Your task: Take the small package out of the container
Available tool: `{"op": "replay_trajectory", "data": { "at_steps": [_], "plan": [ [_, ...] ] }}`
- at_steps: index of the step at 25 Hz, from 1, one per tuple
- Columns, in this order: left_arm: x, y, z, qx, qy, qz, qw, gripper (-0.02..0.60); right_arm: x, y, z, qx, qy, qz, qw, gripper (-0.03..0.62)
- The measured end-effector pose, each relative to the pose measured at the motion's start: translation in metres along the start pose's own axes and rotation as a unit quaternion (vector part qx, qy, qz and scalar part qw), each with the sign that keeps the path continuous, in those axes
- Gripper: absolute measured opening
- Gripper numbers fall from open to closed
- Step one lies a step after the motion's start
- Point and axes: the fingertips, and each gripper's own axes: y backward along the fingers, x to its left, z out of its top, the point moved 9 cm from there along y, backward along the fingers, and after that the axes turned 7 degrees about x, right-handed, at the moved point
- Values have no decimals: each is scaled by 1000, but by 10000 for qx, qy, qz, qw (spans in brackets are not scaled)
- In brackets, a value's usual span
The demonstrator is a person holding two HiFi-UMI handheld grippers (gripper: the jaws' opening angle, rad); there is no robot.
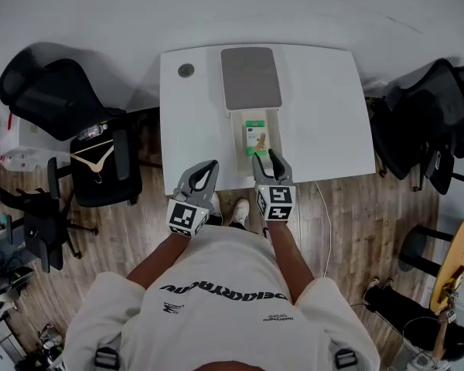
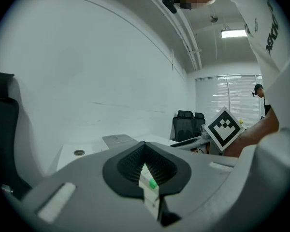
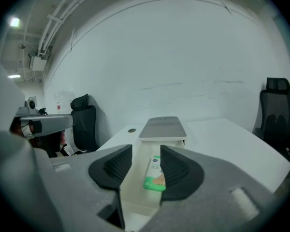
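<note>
Head view: the container (image 1: 238, 147) sat on the white table (image 1: 325, 122). Its grey lid (image 1: 250, 77) was slid toward the far side, leaving the near half open. The small green package (image 1: 256, 137) lay flat inside the open half. The right gripper (image 1: 264, 158) hovered over the container's near end, jaws partly spread and holding nothing. The left gripper (image 1: 213, 164) hung just beside it at the table's near edge, tips together, empty. Left gripper view: the pads met at the tips, leaving only a thin slit lower down. A sliver of container and a green speck of package showed through it, nothing clamped. Right gripper view: the jaws stood roughly half open, with the package (image 3: 155, 174) framed between them but ahead of the pads, no contact. My read is that the step in hand was the approach for the pick. To do it well, come in low between the container walls, stay clear of the lid's lip, and close only once both pads bracket the package. It's a thin flat pack, so the near short edge is probably the best place to grip, maybe with one tip worked under it. The left gripper could steady the container if it slides. Hard to tell: package thickness, whether it lay flush on the floor, and how deep the walls ran. The right gripper covered the container's near end in the head view. Print on the package was unreadable.
</note>
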Motion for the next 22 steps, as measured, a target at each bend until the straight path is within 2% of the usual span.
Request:
{"op": "replay_trajectory", "data": {
  "at_steps": [6, 13, 22],
  "plan": [
    [7, -6, -3, 56, 25, -11, 10000, 2, -7, -25, -5, 222, 18, -124, 9997, 234],
    [15, -12, -4, 99, 51, -4, 9999, 2, -13, -48, -9, 550, -113, -260, 9981, 283],
    [25, -18, -2, 77, 144, 31, 9999, 2, -19, -74, -11, 1093, -304, -557, 9920, 308]
  ]
}}
